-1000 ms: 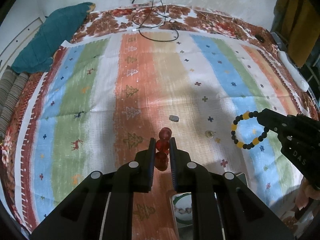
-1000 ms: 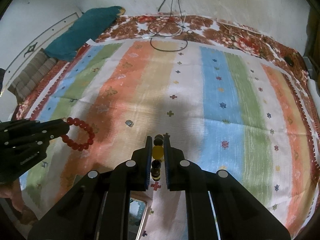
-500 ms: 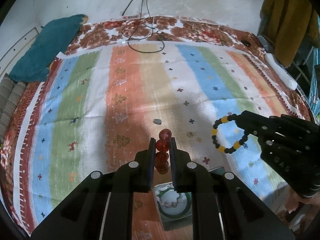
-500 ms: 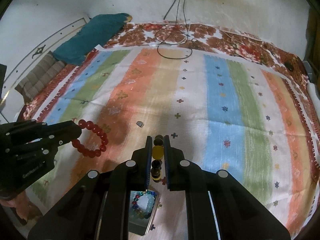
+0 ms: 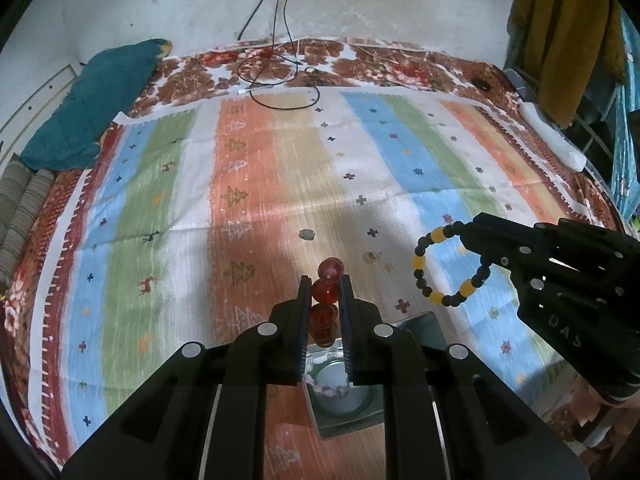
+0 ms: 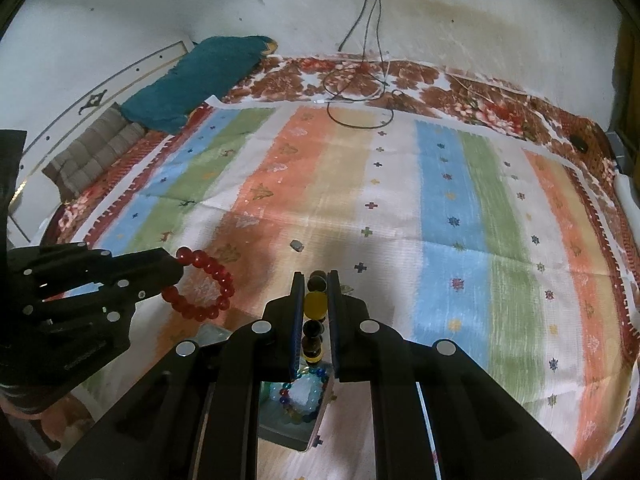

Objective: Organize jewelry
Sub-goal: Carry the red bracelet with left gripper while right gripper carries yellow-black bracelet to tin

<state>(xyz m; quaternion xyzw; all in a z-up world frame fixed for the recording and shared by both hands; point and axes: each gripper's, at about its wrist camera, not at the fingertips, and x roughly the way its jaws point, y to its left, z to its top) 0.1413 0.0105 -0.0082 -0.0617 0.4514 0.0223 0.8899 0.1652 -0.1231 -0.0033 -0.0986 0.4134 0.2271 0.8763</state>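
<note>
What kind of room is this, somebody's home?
Most likely a bedroom in a home. The work surface looks like a bed spread with a striped cloth over a floral sheet, a teal pillow lies at its far corner, and charger cables hang down a plain stained wall.

Both wrist views downward over striped cloth [image 5: 400, 152]

Dim indoor light, soft central shadows, slight blur, strong fisheye edges.
</note>
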